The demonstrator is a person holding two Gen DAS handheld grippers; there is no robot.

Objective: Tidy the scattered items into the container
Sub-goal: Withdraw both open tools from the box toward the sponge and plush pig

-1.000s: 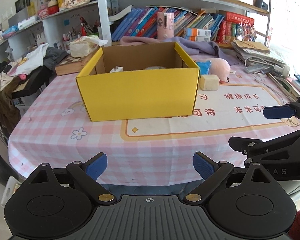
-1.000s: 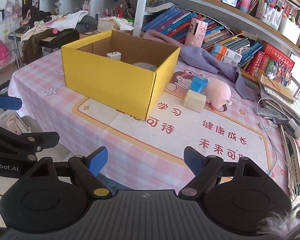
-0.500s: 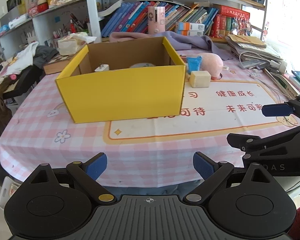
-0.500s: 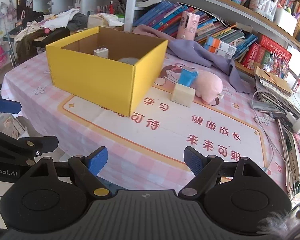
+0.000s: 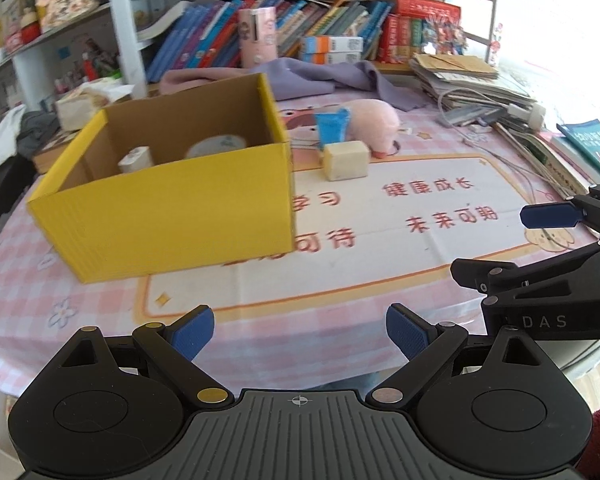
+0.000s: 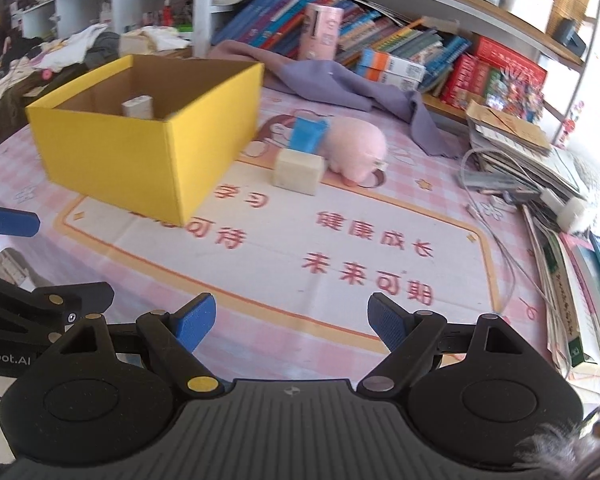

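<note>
A yellow cardboard box (image 5: 172, 216) (image 6: 140, 160) stands open on the pink checked tablecloth; inside lie a small white block (image 5: 134, 159) (image 6: 137, 106) and a round pale item (image 5: 216, 146). To its right rest a cream cube (image 5: 346, 160) (image 6: 298, 170), a blue packet (image 5: 332, 126) (image 6: 306, 134) and a pink plush pig (image 5: 374, 122) (image 6: 354, 148). My left gripper (image 5: 298, 334) is open over the table's near edge, nothing between its blue pads. My right gripper (image 6: 292, 322) is open too, empty, nearer the cube; it also shows at the right of the left wrist view (image 5: 540, 240).
A purple cloth (image 6: 340, 84) lies behind the plush. Stacked papers, cables and books (image 6: 540, 184) crowd the table's right side. Bookshelves (image 5: 320, 32) run along the back. Clothes are piled at far left (image 6: 60, 48).
Both grippers have moved to the right along the table's near edge and a little closer, so the box shifted left in view and the cube, packet and plush now look larger. Jaws unchanged.
</note>
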